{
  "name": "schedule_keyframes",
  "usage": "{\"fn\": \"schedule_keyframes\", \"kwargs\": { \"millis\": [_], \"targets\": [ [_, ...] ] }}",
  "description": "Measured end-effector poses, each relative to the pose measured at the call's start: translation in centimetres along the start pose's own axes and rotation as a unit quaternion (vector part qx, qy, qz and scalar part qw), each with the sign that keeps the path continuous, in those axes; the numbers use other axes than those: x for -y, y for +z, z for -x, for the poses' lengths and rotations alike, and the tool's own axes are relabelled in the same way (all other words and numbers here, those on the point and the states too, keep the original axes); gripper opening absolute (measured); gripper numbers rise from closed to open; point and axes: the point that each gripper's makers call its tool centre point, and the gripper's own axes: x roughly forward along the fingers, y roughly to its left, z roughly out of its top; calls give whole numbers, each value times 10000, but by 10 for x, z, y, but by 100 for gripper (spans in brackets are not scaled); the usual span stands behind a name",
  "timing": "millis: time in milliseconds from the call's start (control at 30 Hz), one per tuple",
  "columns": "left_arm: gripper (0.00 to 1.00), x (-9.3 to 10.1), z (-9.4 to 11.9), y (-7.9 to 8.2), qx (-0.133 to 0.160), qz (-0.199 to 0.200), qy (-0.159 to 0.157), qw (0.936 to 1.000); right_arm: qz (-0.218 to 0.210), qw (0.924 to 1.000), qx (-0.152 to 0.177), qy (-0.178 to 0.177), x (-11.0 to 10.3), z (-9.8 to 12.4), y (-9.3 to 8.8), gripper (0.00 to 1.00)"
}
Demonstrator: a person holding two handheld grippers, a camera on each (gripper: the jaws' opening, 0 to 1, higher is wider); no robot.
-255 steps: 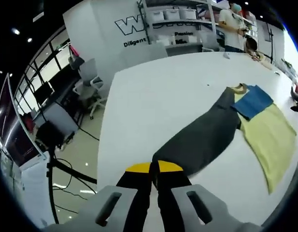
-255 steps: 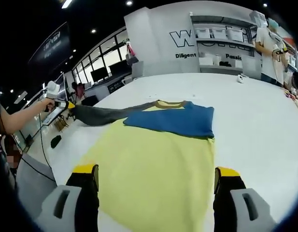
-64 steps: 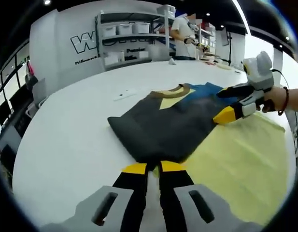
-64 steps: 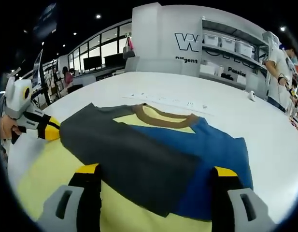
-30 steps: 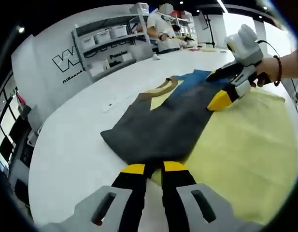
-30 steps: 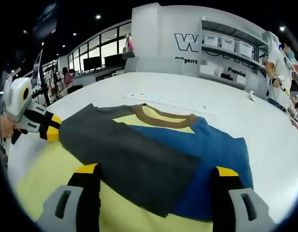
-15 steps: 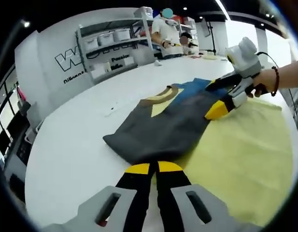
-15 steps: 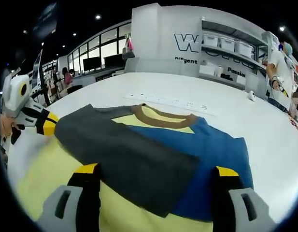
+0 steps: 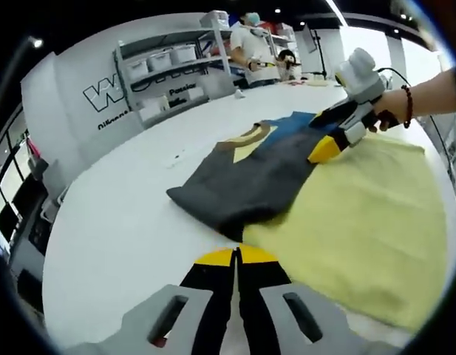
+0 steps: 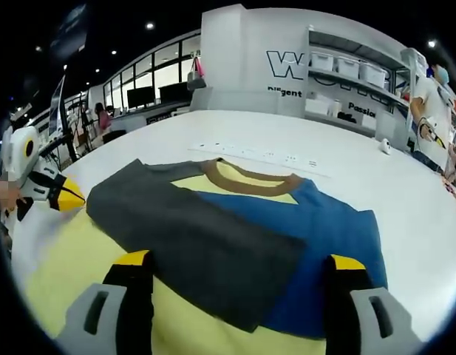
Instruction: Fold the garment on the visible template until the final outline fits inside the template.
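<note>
A yellow T-shirt [image 9: 361, 222] lies flat on the white table [image 9: 124, 222]. Its grey sleeve [image 9: 242, 185] is folded across the chest, over the folded blue sleeve [image 9: 298, 122], below the brown collar [image 9: 246, 137]. My left gripper [image 9: 236, 257] is shut just short of the sleeve's end, with nothing visibly between its tips. In the right gripper view it [image 10: 65, 196] sits a little left of the grey sleeve [image 10: 191, 229]. My right gripper [image 10: 239, 262] is open, its jaws standing wide over the grey and blue [image 10: 331, 244] folds. A hand holds it [image 9: 327, 146] low on the garment.
Shelves with white bins [image 9: 168, 59] and a person [image 9: 253, 44] stand behind the table. A thin strip of marks [image 10: 257, 155] lies on the table beyond the collar [image 10: 246, 181]. The table's edge [image 9: 54, 244] curves round on the left, with the floor below.
My left gripper has drawn back from the grey sleeve's end, which now lies on the shirt apart from its tips. The right gripper has stayed where it was, open.
</note>
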Motion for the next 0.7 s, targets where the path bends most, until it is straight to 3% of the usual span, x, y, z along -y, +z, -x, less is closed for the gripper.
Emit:
{"fn": "schedule_keyframes", "kwargs": {
  "millis": [200, 400, 700],
  "targets": [
    [1, -2, -5, 8, 120, 468, 30, 9988, 1, 10000, 0, 5, 1, -1, 0, 96],
    [16, -1, -18, 5, 39, 591, 92, 9982, 5, 10000, 2, 16, 2, -2, 0, 96],
    [8, -3, -27, 8, 64, 885, 3, 9961, 8, 10000, 8, 21, 3, -3, 0, 96]
  ]
}}
